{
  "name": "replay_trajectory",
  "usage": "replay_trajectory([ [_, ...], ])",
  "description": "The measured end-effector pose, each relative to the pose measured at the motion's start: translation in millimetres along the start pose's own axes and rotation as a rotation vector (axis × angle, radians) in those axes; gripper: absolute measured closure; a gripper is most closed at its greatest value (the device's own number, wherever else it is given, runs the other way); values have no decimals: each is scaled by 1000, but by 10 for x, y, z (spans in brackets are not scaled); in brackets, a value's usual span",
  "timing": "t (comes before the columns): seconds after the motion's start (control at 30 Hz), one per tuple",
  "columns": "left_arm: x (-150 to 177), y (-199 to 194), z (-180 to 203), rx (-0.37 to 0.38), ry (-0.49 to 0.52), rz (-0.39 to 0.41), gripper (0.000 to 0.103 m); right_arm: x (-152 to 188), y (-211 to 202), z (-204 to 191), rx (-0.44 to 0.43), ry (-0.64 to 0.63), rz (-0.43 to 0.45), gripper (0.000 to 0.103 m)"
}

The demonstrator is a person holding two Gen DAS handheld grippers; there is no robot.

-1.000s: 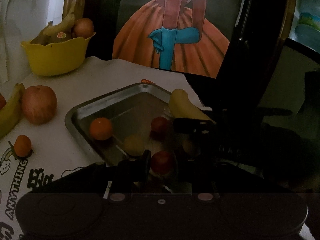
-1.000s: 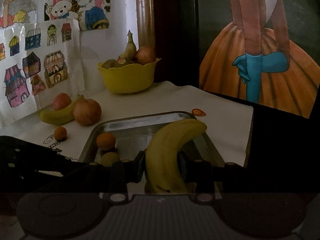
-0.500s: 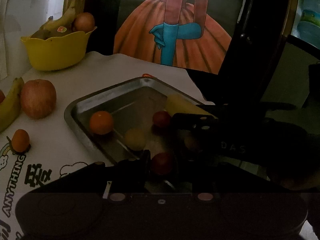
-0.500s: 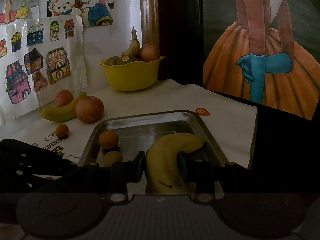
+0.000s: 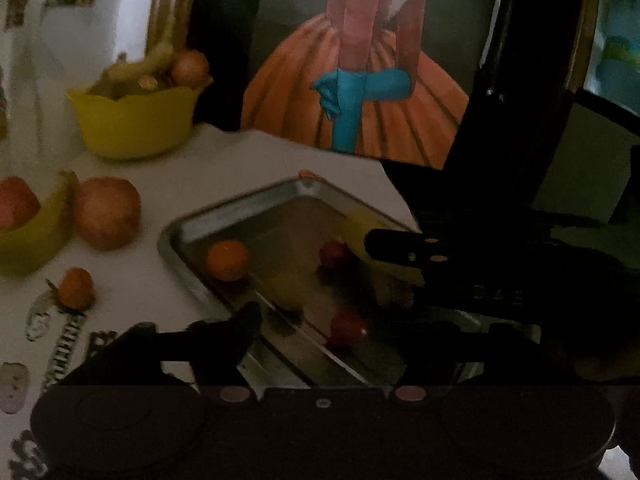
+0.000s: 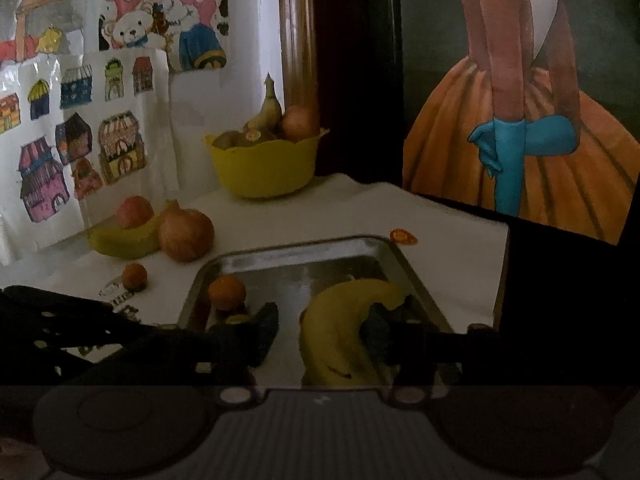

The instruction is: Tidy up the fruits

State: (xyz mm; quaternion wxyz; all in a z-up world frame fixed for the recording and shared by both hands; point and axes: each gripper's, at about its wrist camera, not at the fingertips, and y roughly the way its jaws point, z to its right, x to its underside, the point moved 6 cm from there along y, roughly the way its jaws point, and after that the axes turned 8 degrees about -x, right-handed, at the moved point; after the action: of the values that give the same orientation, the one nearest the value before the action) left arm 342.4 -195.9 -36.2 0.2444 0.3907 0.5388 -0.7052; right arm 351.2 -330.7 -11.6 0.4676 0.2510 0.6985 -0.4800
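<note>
Since a second earlier, both hand-held grippers had let go: the left hand-held gripper was opening around the small red fruit, which lay free between its spread jaws, and the right hand-held gripper was opening off the banana, its left pad clear while the right one sat at or just beside the peel. Both fruits lay in the metal tray directly ahead of us. We judged the banana light but soft and easily bruised, best taken across its thick middle; the red fruit looked small, round, smooth and prone to roll, so we would pinch it across its widest part. An orange fruit sat ahead and left of the right hand-held gripper in the tray. Farther left on the table lay an apple, a second banana and a small orange fruit; the yellow bowl stood beyond. Nothing blocked our withdrawal but the tray's rim.
</note>
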Motion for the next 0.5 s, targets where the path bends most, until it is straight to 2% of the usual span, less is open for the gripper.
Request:
replay_trajectory([
  [0.23, -92, -412, -138, -26, -19, 85, 5, -184, -315, -143, 29, -28, 76, 20],
  [0.33, -73, -627, -225, -48, -22, 117, 1, -249, -461, -238, 35, -39, 107, 13],
  [0.5, 66, -997, -439, -93, -41, 154, 1, -336, -729, -409, 52, -60, 163, 1],
])
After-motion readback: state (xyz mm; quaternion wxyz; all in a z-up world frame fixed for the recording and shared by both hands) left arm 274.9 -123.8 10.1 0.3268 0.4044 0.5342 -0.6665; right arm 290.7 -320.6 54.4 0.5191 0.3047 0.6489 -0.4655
